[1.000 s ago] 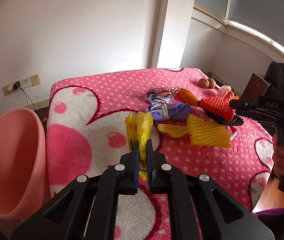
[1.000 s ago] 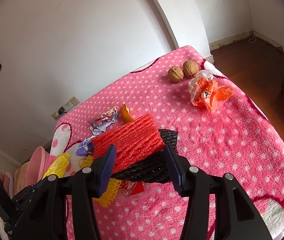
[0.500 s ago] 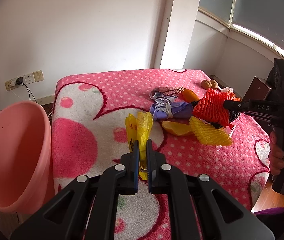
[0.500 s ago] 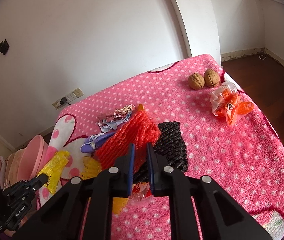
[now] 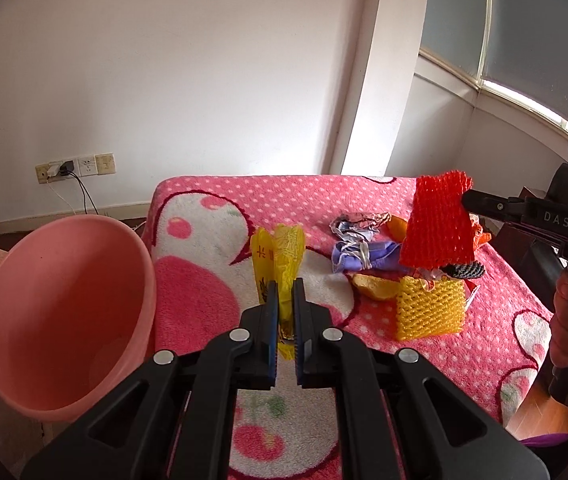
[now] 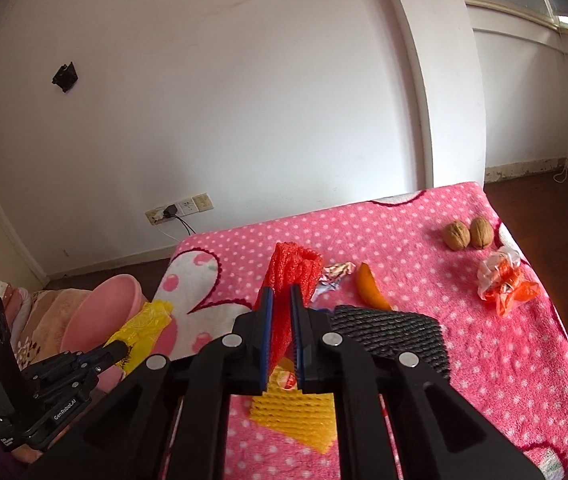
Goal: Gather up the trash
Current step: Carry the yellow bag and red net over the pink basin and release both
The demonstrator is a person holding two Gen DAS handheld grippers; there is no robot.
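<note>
Red foam netting [image 6: 294,268] hangs clamped in the right gripper [image 6: 282,320], lifted clear of the blanket [image 6: 484,340] for carrying. Left gripper [image 5: 284,320] pinches a yellow wrapper [image 5: 284,256] (the pink bin [image 5: 64,320] waits just left).

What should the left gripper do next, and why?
Probably carry the yellow wrapper left over the pink bin and release: the left gripper is shut on it, and the bin's open mouth stands just beside the table.

red foam net [image 5: 438,220], yellow wrapper [image 5: 280,256], pink white-dotted blanket [image 5: 220,208].
</note>
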